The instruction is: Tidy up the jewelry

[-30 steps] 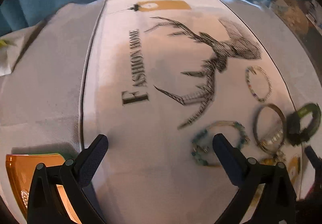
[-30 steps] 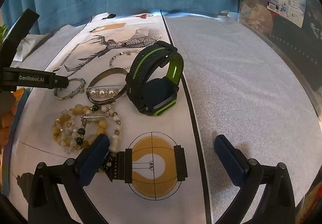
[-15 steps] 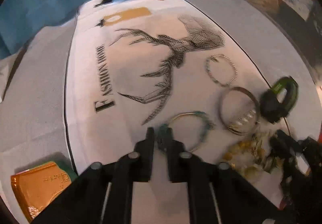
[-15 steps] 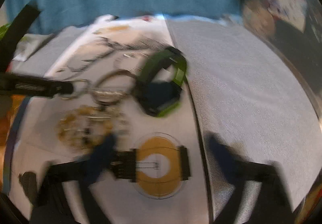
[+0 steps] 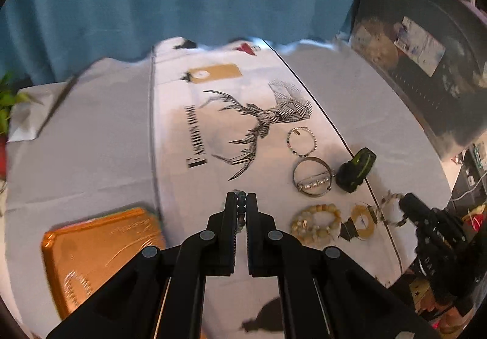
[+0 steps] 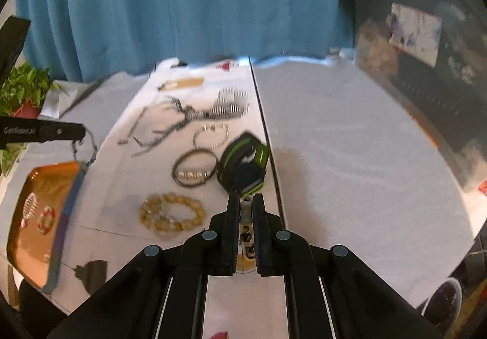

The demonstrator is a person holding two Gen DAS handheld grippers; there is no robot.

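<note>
Left gripper (image 5: 241,202) fingers pinched on the blue beaded bracelet (image 5: 241,198), dangling above the worktop (image 6: 350,156) near the orange tray (image 5: 100,250) at left, right gripper (image 6: 246,206) fingers clamped on a pale bead strand (image 6: 245,212), with bangle (image 6: 194,168), watch (image 6: 243,165) and yellow bracelet (image 6: 172,215) lying between on the printed cloth (image 5: 182,186).

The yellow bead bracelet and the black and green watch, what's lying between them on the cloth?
The metal bangle with its pearl bar lies between the yellow bead bracelet and the watch, seen in the right wrist view.
</note>
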